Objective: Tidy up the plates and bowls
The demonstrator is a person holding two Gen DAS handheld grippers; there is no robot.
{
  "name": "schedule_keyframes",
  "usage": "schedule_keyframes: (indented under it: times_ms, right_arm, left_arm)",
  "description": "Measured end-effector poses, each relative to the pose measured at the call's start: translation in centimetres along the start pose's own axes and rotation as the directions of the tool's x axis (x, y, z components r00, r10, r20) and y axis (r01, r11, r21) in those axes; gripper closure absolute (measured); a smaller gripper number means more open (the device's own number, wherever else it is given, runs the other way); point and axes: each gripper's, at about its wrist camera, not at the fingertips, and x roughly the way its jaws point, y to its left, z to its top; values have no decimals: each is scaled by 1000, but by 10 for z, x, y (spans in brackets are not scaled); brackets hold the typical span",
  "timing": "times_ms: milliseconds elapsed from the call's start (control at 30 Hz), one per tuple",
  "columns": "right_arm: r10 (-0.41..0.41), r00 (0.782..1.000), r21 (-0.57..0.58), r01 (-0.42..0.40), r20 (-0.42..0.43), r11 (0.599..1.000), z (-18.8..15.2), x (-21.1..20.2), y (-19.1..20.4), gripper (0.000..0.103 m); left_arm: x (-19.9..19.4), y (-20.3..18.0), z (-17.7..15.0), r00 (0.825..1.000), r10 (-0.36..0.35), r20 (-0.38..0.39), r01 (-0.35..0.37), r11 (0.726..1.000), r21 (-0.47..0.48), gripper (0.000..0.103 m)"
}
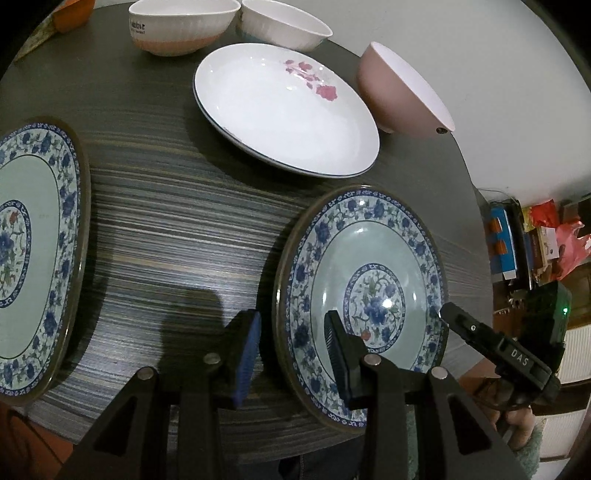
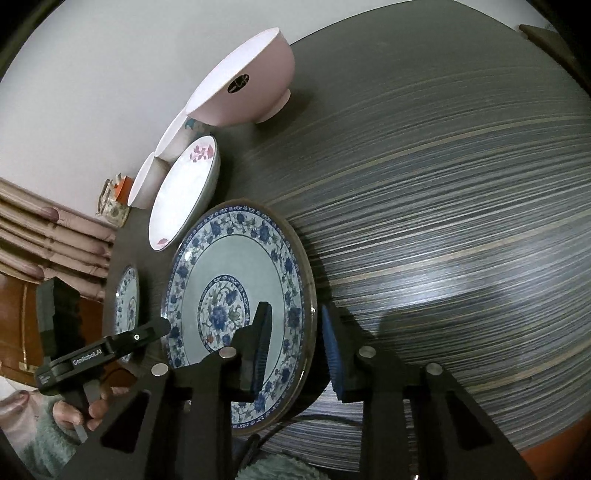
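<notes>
Both grippers straddle opposite rims of one blue-floral round plate (image 1: 364,291), lying flat near the table's (image 1: 177,229) edge. Nothing appears stacked: a matching floral plate (image 1: 33,254), a white rose-printed plate (image 1: 284,110), a pink bowl (image 1: 402,92) and two white bowls (image 1: 184,26) stand apart. Left gripper (image 1: 291,354) and right gripper (image 2: 295,350) angle steeply down, jaws unclenched, no pad visibly pressing.

Dark striped table (image 1: 166,229) carries 3 plates (image 1: 288,110), seemingly 3 bowls (image 1: 402,96).
</notes>
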Motion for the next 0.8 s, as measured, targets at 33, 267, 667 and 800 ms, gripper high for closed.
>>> schedule_keyframes:
  times_ms: [33,267,667,800]
  right_arm:
    - [-1,1000,1,1,0,1000,0,1,0,76]
    - [1,1000,14,-1,-13,1000,0,6,-3,81]
    - [25,999,30,-25,-22,999,0,12,-5,84]
    - [-8,1000,13,8,-12,1000,-1,11,-3,89]
  left_arm:
    - [1,1,0,1000,-2,-4,2,1000,-2,67]
    - [4,-2,2,1000,-16,-12,16,1000,5,69]
    - [5,-8,1,1000,29,-6,-28,999,38,79]
    - [5,-6,1,1000,29,-5,-29,999,30,84]
